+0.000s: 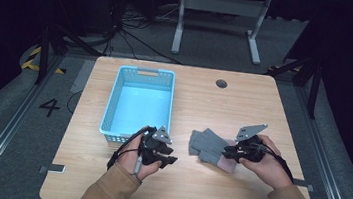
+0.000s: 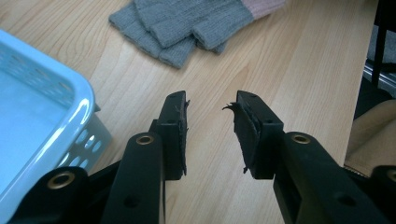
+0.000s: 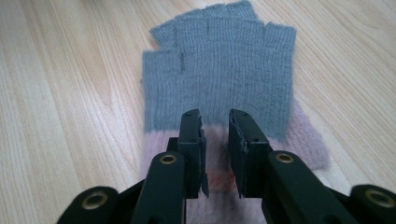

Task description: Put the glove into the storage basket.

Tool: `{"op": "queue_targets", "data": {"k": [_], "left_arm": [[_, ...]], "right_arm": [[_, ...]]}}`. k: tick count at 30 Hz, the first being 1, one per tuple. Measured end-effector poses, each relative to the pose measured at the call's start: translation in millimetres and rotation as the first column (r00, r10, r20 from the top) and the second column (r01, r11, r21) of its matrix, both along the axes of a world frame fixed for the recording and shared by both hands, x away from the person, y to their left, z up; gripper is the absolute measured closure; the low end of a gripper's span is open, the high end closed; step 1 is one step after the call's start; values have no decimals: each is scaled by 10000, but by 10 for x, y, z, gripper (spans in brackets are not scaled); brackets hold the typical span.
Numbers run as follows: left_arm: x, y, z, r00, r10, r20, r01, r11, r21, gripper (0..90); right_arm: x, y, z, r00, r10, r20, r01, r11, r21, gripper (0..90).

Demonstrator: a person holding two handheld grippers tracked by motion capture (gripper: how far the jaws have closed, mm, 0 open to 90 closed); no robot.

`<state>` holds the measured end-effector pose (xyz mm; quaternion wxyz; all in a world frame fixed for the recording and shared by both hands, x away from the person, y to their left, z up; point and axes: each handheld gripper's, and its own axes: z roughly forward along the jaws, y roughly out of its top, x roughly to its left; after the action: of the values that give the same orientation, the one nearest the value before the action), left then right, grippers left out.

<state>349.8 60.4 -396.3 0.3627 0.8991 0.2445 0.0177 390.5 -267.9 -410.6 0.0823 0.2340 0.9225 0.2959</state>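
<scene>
— Two grippers, one in each of your hands, and how many gloves?

— Two, I think: a grey fingerless pair of gloves (image 3: 219, 84) with pink cuffs, stacked on the desk (image 1: 189, 191). Your right gripper (image 3: 215, 122) hovers over the cuffs, jaws a narrow gap apart, gripping nothing I can make out.

— And your left gripper (image 2: 211, 103)?

— Half open, empty, above bare wood; the gloves lie ahead of it, one blue basket (image 1: 136, 102) just beside it.

— What differs between views?

— Your right gripper view shows the knit ribs; the high view shows both sleeves. The lower glove is mostly hidden, and whether the jaws touch the cuff I can't tell.
</scene>
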Motion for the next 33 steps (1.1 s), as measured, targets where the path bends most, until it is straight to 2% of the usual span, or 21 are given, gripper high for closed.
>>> {"op": "queue_targets", "data": {"k": [4,8,10,14,15,16,26,28,30,33], "left_arm": [[15,-44,-9,10000,-26,19,26,10000,10,652],[35,-95,-13,10000,7,15,-7,9999,-118,660],[40,-121,-19,10000,1,70,-1,9999,-101,663],[49,-179,-31,9999,-119,118,120,9999,-45,664],[51,-193,-36,9999,-93,120,94,9999,-87,664],[54,-204,-38,9999,-88,87,89,9999,-77,664],[94,-317,-87,9997,-174,170,173,9998,82,664],[97,-331,-101,9997,-124,188,122,9999,116,664],[103,-337,-109,9997,-125,193,122,9998,131,666],[108,-342,-117,9995,44,303,-49,9998,186,666]], "right_arm": [[-37,-8,0,9996,-237,161,236,9997,71,656],[-143,-69,78,9973,-667,322,647,9962,588,616],[-196,-125,119,9941,-1005,415,976,9929,684,601],[-292,-276,161,9807,-1947,184,1922,9771,917,560],[-309,-298,162,9784,-2064,143,2043,9749,890,553],[-352,-348,159,9720,-2346,134,2331,9696,742,551],[-443,-465,115,9571,-2893,149,2880,9560,562,570],[-464,-472,103,9524,-3047,-37,3044,9506,615,596],[-486,-467,80,9520,-3055,-196,3061,9496,674,613],[-494,-460,76,9507,-3097,-189,3102,9475,774,617]]}}
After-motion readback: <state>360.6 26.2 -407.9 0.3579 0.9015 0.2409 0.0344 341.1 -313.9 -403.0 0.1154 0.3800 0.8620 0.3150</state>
